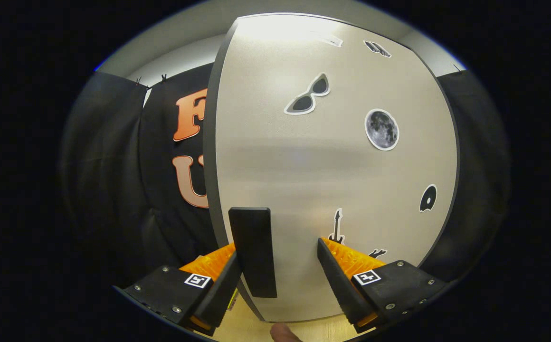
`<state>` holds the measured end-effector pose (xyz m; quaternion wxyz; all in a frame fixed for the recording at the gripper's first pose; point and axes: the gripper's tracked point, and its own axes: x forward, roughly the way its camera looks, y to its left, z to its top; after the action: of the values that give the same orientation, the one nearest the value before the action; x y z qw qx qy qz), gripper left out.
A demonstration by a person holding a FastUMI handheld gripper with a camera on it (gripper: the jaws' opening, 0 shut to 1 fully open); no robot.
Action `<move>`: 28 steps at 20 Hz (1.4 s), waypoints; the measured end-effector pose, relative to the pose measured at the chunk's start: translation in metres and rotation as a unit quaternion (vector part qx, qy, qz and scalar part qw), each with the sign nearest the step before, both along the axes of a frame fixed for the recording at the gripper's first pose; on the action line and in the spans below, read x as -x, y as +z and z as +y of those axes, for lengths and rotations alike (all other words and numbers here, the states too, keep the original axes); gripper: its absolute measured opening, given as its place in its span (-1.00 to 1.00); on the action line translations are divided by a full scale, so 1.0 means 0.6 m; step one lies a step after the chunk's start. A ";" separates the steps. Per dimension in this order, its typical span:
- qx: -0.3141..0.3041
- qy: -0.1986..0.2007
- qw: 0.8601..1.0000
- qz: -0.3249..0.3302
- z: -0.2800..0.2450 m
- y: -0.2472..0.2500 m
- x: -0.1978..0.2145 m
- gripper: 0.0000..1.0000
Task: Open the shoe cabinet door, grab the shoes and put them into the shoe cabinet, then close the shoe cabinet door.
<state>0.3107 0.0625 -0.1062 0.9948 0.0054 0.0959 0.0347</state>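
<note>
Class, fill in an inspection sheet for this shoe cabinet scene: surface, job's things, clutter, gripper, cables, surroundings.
Surface: pale wood floor below the door.
Job's things: cabinet door, pale with a dark edge; black handle near its edge.
Clutter: stickers on the door, among them sunglasses, moon, guitar.
Gripper: gripper open, the handle just inside one finger, the other apart from it.
Cables: nothing seen.
Surroundings: black cloth wall; a fingertip between the fingers.
</note>
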 end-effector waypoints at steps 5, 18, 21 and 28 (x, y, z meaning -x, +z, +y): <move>0.003 -0.001 1.000 0.015 0.004 -0.001 0.001 0.87; 0.016 -0.006 0.999 -0.033 -0.034 0.121 0.230 0.88; 0.023 -0.017 0.999 -0.043 -0.069 0.138 0.287 0.88; 0.030 -0.030 0.997 -0.070 -0.172 0.176 0.415 0.88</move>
<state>0.0619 -0.0404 -0.0003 0.9994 -0.0235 0.0263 0.0021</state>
